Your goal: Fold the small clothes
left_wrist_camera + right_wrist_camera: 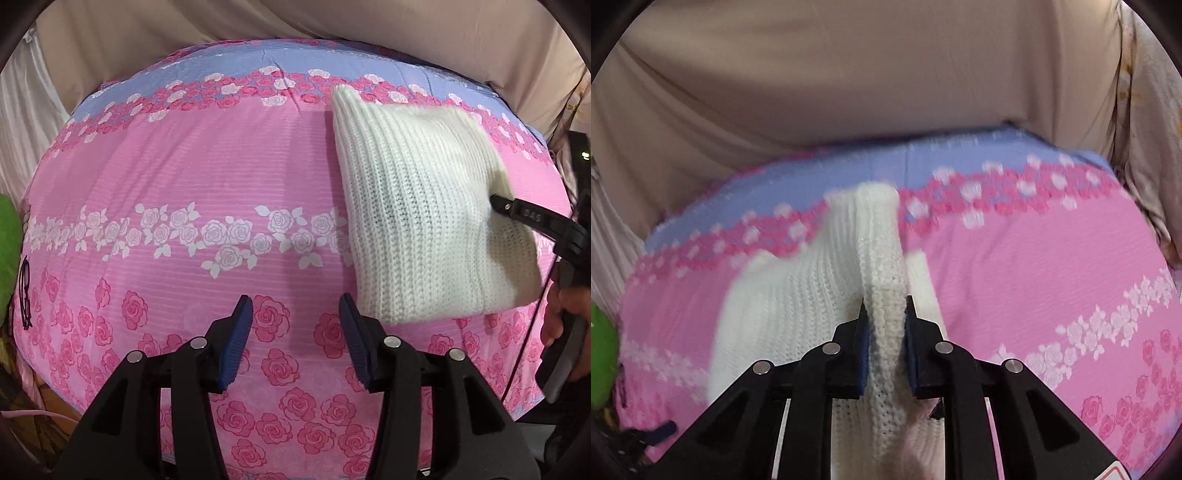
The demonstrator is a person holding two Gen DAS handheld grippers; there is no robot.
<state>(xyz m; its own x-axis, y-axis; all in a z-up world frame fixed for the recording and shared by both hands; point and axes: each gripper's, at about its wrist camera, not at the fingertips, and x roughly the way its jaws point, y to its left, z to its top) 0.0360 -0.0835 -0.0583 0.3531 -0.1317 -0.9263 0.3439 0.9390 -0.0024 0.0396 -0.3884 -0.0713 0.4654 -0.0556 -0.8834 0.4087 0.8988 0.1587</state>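
Note:
A white ribbed knit garment point(421, 206) lies folded on a pink floral bedspread point(207, 177), right of centre in the left wrist view. My left gripper point(295, 306) is open and empty, just left of the garment's near corner. My right gripper point(884, 306) is shut on a folded edge of the white knit garment point(882, 258), which stands up between its pads while the rest spreads to the left. The right gripper also shows in the left wrist view point(496, 201), at the garment's right edge.
Beige draped cloth point(849, 81) backs the far side of the bed. A green object point(7, 243) sits at the left edge. The bedspread has a lilac band point(258, 59) along its far side.

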